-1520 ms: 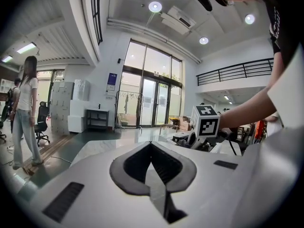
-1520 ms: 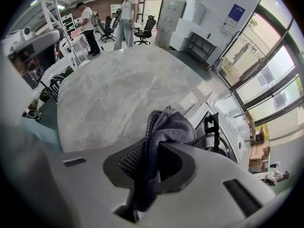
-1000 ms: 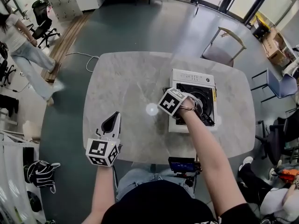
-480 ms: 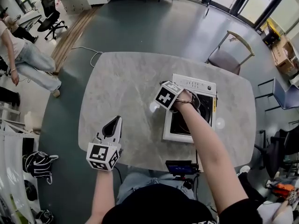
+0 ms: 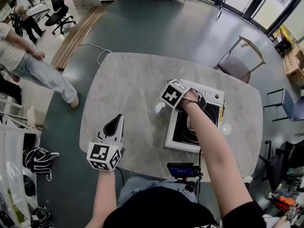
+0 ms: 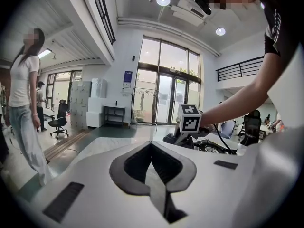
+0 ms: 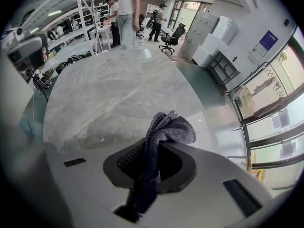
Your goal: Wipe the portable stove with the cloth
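Cloth point(image 7: 172, 126), clamped in right tool point(image 7: 157, 144), pokes forward past its tips; left tool point(image 6: 151, 145) closed, empty.

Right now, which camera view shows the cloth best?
The right gripper view: the grey cloth fills its middle, pinched between the jaws of the right gripper. In the head view, the person's hand and the marker cube hide it. In the left gripper view, it cannot be made out.

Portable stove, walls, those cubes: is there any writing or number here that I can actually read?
No text is legible.
Portable stove: yellow label and control-panel print, too small to read.
Blue wall sign: blurred.
Marker cubes: black-and-white square patterns, no letters.
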A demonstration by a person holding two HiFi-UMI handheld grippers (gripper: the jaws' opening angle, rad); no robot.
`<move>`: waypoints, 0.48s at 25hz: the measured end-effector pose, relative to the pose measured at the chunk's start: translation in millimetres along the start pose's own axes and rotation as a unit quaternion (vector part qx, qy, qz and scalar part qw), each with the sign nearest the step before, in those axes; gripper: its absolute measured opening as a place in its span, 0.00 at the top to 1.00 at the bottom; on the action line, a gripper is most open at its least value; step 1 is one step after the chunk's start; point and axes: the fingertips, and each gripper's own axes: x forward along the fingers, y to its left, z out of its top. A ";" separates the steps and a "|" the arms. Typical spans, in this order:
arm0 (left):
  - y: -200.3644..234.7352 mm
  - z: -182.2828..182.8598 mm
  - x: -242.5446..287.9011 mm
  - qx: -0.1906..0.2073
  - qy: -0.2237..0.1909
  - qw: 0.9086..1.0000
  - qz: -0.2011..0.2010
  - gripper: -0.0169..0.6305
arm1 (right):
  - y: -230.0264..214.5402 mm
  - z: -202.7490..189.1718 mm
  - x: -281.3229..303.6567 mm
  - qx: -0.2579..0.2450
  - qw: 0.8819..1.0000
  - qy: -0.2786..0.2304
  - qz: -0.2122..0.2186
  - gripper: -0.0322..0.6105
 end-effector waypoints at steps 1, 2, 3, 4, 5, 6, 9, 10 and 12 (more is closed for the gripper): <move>1.7 1.0 -0.1 0.000 0.000 1.000 0.004 0.96 | -1.3 1.0 0.5 0.001 1.000 -0.002 0.000 0.85; 3.3 1.8 -0.2 0.000 0.000 1.000 0.007 0.96 | -2.9 2.0 0.8 0.003 1.000 -0.004 0.002 0.85; 5.0 2.4 -0.4 -0.001 0.000 1.000 0.010 0.96 | -4.3 3.1 0.8 0.005 1.000 -0.007 0.004 0.85; 6.9 2.8 -0.5 -0.002 0.000 1.000 0.013 0.96 | -5.4 4.4 0.4 0.009 1.000 -0.009 0.009 0.85; 8.9 2.9 -0.6 -0.003 0.000 1.000 0.015 0.96 | -6.2 6.2 -0.4 0.015 1.000 -0.013 0.014 0.85; 10.8 2.8 -0.5 -0.003 0.001 1.000 0.017 0.96 | -6.6 8.1 -1.8 0.023 0.999 -0.019 0.019 0.85; 12.9 2.5 2.7 -0.004 0.001 1.000 0.017 0.96 | -8.5 11.7 -11.3 0.048 0.998 -0.044 0.025 0.85; 11.7 3.1 5.3 -0.003 0.000 1.000 0.015 0.96 | -10.0 11.2 -16.4 0.056 0.997 -0.056 0.023 0.85; 7.0 5.4 11.6 -0.002 -0.002 1.000 0.006 0.96 | -13.7 7.0 -28.7 0.073 0.994 -0.080 0.015 0.85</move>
